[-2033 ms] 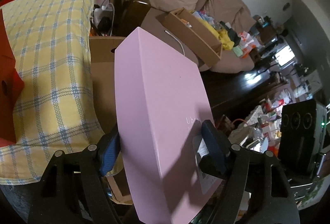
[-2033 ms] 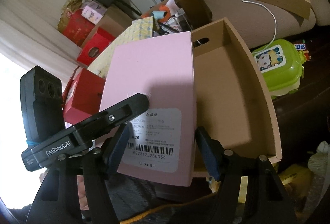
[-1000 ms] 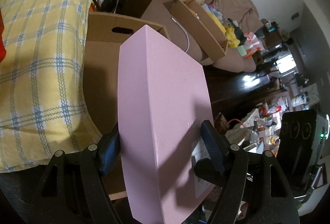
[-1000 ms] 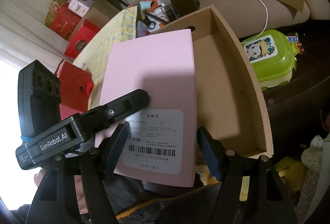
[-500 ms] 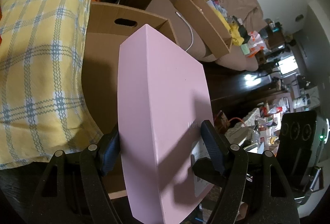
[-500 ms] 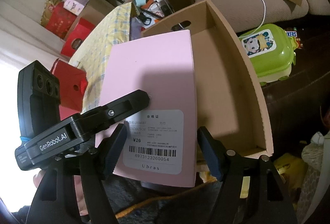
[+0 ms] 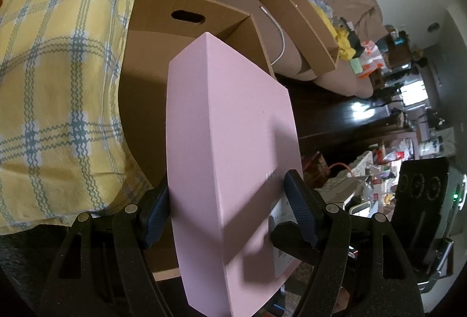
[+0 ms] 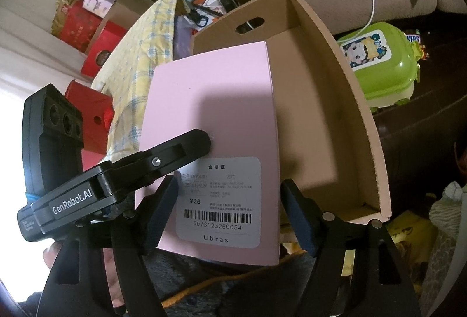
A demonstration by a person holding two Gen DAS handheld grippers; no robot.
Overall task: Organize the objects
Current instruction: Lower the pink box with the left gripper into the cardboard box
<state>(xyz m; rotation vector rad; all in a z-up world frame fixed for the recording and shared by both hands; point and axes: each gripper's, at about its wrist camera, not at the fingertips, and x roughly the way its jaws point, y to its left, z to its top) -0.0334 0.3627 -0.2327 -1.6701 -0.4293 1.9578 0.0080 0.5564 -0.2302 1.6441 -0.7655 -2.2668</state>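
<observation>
A flat pink box (image 7: 233,127) with a white barcode label (image 8: 219,200) hangs tilted over an open brown carton (image 7: 186,1), its far end down inside the carton's mouth. My left gripper (image 7: 226,206) is shut on the box's near end, one blue pad on each broad face. In the right wrist view the same pink box (image 8: 210,112) sits between the fingers of my right gripper (image 8: 227,214), pads against its two edges, and the left gripper's finger (image 8: 175,153) lies across the labelled face. The carton (image 8: 335,112) looks bare inside.
A yellow plaid cloth (image 7: 58,69) borders the carton on the left. A green toy case (image 8: 379,63) lies to its right on the dark floor. A second carton (image 7: 300,22) and a white cable (image 7: 280,42) are on the sofa. Red boxes (image 8: 93,118) stand far left.
Both grippers have carried the pink box forward over the carton, whose inside now fills more of both views. Both grips look the same.
</observation>
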